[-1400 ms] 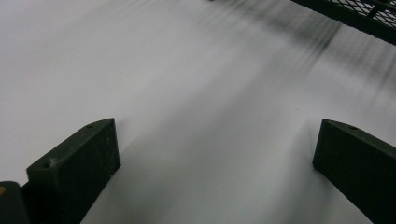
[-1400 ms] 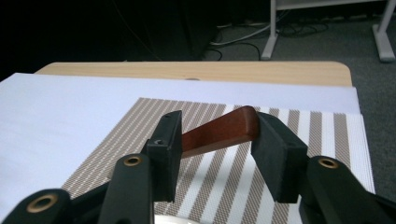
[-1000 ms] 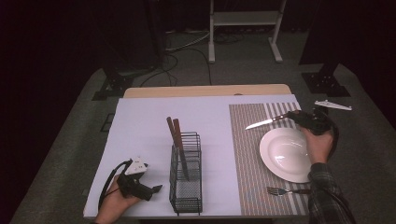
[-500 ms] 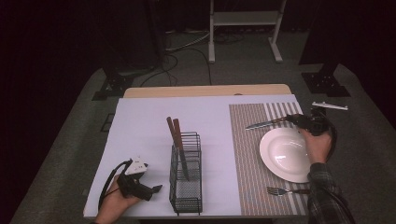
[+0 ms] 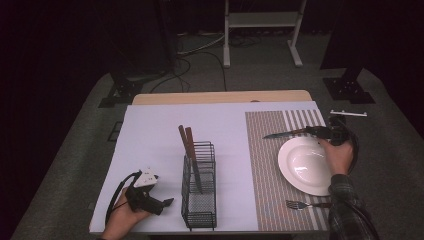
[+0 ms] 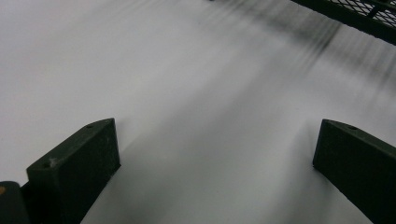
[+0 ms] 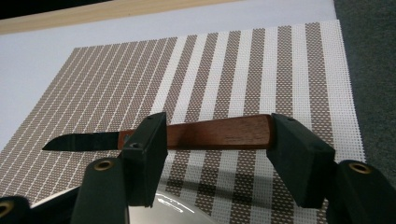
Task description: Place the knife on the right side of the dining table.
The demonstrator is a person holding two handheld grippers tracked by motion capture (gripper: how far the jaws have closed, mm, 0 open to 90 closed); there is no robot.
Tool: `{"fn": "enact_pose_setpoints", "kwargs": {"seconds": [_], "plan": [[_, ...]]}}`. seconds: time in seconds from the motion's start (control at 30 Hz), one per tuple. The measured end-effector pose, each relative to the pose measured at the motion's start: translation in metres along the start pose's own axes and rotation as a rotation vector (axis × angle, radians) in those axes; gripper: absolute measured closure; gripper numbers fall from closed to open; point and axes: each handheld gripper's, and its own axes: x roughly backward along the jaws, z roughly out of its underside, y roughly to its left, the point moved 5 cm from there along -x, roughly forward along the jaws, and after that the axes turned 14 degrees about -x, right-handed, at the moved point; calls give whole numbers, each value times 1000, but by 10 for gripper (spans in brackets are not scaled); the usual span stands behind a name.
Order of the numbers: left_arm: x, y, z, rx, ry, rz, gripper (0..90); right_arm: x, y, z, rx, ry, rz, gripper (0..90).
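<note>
My right tongs [image 7: 215, 149] straddle the wooden-handled steel knife [image 7: 187, 136], jaws apart; left tongs [image 6: 210, 163] apart, idle. Blade may roll onto the white ceramic plate [image 5: 305, 167] beside them.

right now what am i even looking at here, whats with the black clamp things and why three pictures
There is no robot: a person at a table holds a hand-operated gripper in each hand, and each gripper carries a small camera. The high view looks down from above the table. The left gripper rests open near the table's front edge, beside a black wire caddy holding two wooden-handled utensils. Its own view looks along its fingers at bare white tabletop. The right gripper is at a striped placemat with a white plate and a fork. In its own view, a wooden-handled knife lies between its spread fingers; whether they touch it isn't clear.
</note>
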Motion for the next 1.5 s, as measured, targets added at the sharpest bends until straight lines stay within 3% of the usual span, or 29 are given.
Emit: {"fn": "enact_pose_setpoints", "kwargs": {"seconds": [0.27,0.63,0.87,1.13,1.3,1.5], "plan": [[0,0,0,0,-1,0,0,-3,-1,0,-3,7,55,341],[0,0,0,0,-1,0,0,-3,-1,0,-7,-1,59,334],[0,0,0,0,0,0,0,-1,3,0,4,-28,48,261],[0,0,0,-1,0,-1,0,2,20,-3,41,-53,17,138],[0,0,0,0,-2,-2,0,3,37,2,88,-32,-14,74],[0,0,0,-1,1,-1,0,2,47,10,129,-10,-22,6]]}}
